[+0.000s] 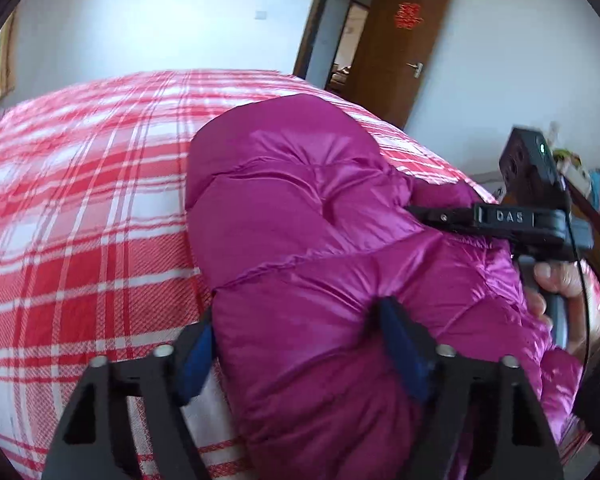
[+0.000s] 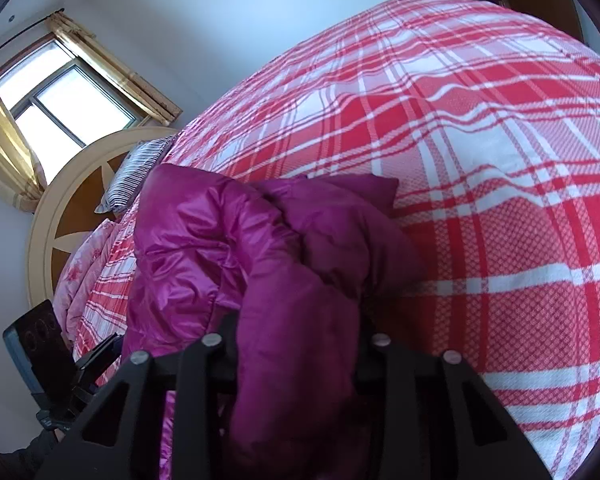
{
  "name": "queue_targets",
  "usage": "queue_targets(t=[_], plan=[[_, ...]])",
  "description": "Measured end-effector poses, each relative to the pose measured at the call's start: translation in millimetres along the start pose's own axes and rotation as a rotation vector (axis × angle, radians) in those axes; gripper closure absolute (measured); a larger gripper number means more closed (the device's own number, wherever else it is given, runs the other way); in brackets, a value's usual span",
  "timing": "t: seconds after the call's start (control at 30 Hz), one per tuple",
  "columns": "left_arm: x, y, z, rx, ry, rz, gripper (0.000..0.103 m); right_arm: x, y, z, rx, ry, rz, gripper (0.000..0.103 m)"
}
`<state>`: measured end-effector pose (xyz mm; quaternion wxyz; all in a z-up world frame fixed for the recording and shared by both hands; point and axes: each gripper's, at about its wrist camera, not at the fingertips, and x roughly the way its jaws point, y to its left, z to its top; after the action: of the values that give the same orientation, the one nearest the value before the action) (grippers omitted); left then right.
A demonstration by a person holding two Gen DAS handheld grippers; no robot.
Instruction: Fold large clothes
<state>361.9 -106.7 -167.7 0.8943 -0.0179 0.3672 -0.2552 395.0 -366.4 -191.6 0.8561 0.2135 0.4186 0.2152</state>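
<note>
Lying near the bed [image 1: 80, 200] edge, jacket [image 1: 300, 220] leaves plaid expanse beyond.

Between my left gripper's [image 1: 296, 344] blue pads I see the shiny magenta puffer jacket [image 1: 320, 240]; beyond it lies a red-and-white plaid bedspread [image 1: 80, 200]. Left of my black right gripper [image 2: 296, 344] sits a striped pillow [image 2: 134, 172], and yellow curtains [image 2: 112, 68].

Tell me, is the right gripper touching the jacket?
Touching. In the right wrist view, the right gripper has a thick fold of the jacket packed between its fingers, with no gap visible on either side.
</note>
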Motion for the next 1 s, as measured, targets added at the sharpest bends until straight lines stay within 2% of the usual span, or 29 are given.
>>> queue_targets(t=[0.07,0.17,0.27,0.43,0.57,0.87,1.0], plan=[[-4.3,-3.8,1.9,0.019,0.001,0.014,0.052,-3.2,7.2,-1.1,-0.004,-0.017,-0.016,0.078],[-19.2,-7.1,6.8,0.033,-0.006,0.032,0.069,-11.8,20.3,-0.5,-0.009,-0.052,-0.027,0.08],[-47.3,-7.5,9.9,0.031,-0.034,0.04,0.075,-20.6,38.1,1.5,-0.025,-0.074,-0.015,0.081],[-109.8,3.6,2.5,0.051,-0.098,0.113,0.076,-16.2,89.0,6.0,-0.083,-0.082,0.041,0.082],[-159.4,34.7,-13.2,0.015,-0.116,0.186,0.076,12.9,140.6,6.6,-0.128,-0.056,0.125,0.082],[-256.4,125.5,-60.6,-0.124,-0.14,0.388,0.076,118.8,282.3,-1.8,-0.257,0.115,0.299,0.082],[-283.0,167.3,-84.0,-0.176,-0.136,0.463,0.076,166.5,337.0,-13.8,-0.315,0.193,0.357,0.082]])
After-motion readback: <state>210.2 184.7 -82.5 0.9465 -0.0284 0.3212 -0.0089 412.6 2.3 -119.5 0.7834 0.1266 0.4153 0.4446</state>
